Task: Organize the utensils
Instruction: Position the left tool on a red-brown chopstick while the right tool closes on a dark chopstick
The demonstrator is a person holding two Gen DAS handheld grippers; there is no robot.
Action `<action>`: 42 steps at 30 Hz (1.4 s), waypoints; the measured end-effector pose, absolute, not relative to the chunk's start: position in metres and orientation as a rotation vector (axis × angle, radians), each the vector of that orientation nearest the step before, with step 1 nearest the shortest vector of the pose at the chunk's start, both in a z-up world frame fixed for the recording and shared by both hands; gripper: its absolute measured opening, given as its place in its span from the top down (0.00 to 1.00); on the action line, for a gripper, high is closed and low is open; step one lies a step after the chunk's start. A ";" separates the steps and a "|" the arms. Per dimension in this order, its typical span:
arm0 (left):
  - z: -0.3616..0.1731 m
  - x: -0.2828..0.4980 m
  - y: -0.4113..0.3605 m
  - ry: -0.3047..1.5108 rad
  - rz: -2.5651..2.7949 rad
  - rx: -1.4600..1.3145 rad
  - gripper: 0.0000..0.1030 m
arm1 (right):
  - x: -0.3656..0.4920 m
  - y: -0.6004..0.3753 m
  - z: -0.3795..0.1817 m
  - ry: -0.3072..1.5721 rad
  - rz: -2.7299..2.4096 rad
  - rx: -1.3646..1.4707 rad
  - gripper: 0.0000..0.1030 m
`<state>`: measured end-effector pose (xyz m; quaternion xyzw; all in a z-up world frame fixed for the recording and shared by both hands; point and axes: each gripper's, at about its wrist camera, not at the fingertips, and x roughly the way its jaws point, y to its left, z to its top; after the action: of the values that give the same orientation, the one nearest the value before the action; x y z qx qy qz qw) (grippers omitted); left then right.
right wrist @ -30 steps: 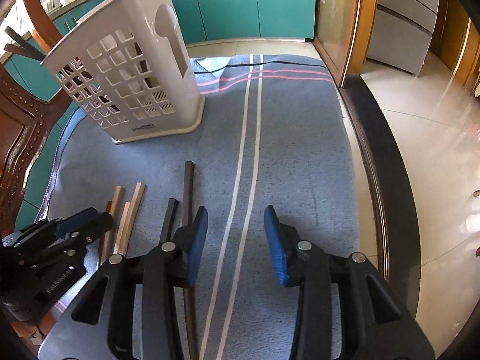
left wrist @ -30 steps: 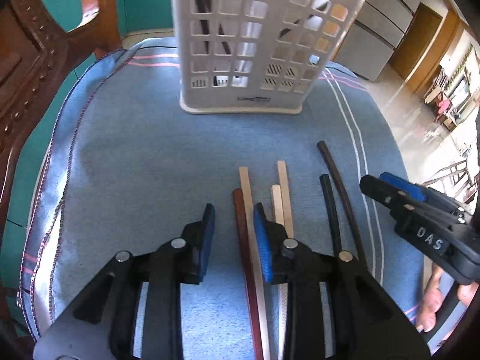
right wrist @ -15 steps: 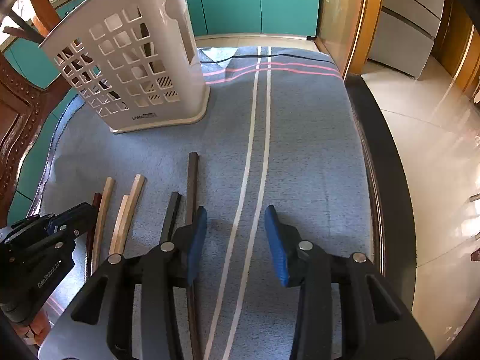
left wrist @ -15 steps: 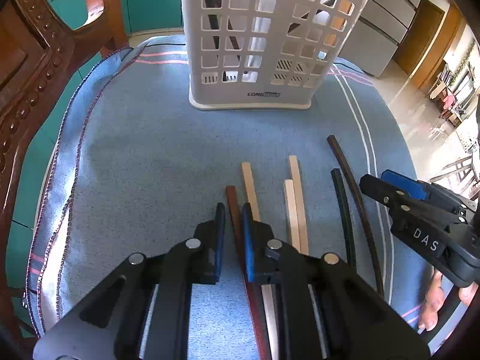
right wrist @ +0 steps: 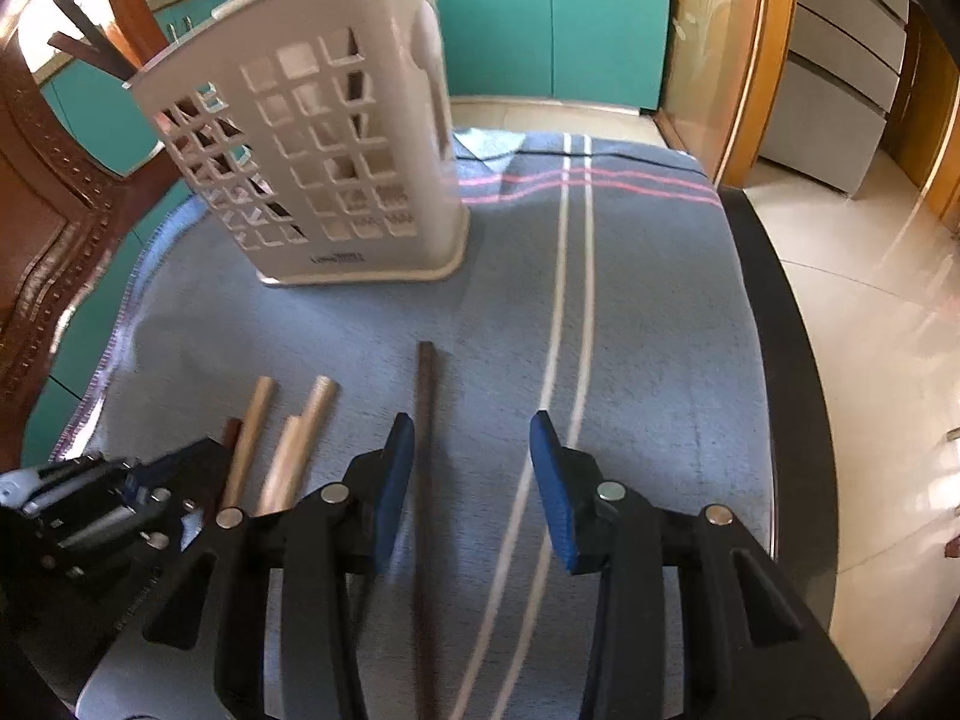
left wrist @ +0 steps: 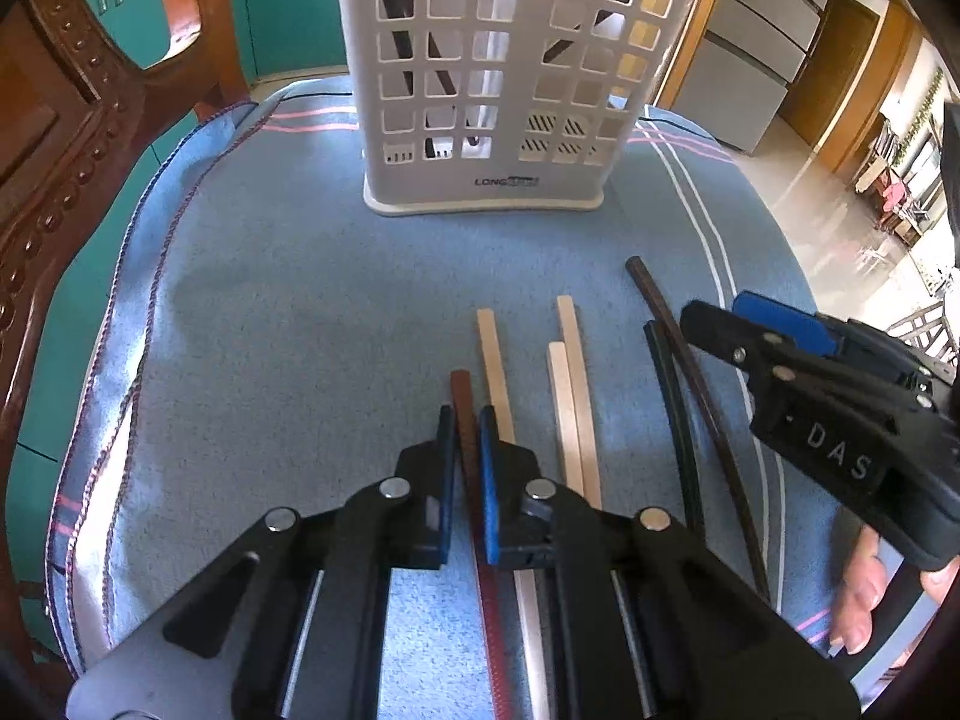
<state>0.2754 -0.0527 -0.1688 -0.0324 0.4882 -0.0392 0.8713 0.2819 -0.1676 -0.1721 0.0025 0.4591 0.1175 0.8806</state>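
We see a blue striped cloth (left wrist: 252, 300), a carved wooden chair (left wrist: 54, 138) far left, teal cabinets (right wrist: 552, 18) beyond.

Matt woven cloth (left wrist: 252, 312); wht plastic caddy (left wrist: 498, 174) (perforated); pale wood chopsticks (left wrist: 573, 396).
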 end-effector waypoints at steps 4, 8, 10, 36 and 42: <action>-0.171 0.273 -0.056 1.012 -0.075 -0.059 0.91 | 0.293 -0.153 -0.171 0.954 0.270 -0.007 0.61; -0.172 0.270 -0.057 1.009 -0.079 -0.053 0.91 | 0.313 -0.147 -0.181 0.994 0.258 -0.010 0.61; -0.171 0.268 -0.059 1.006 -0.082 -0.049 0.91 | 0.314 -0.144 -0.184 0.989 0.250 -0.017 0.61; -0.170 0.262 -0.071 0.994 -0.051 -0.020 0.91 | 0.280 -0.183 -0.185 1.067 0.214 0.058 0.90; -0.170 0.262 -0.070 0.993 -0.051 -0.017 0.91 | 0.279 -0.182 -0.187 1.068 0.217 0.033 0.86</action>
<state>0.2623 -0.0700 -0.1703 -0.0084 0.4762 -0.0244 0.8789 0.2791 -0.1820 -0.1869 0.0159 0.5078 0.1032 0.8551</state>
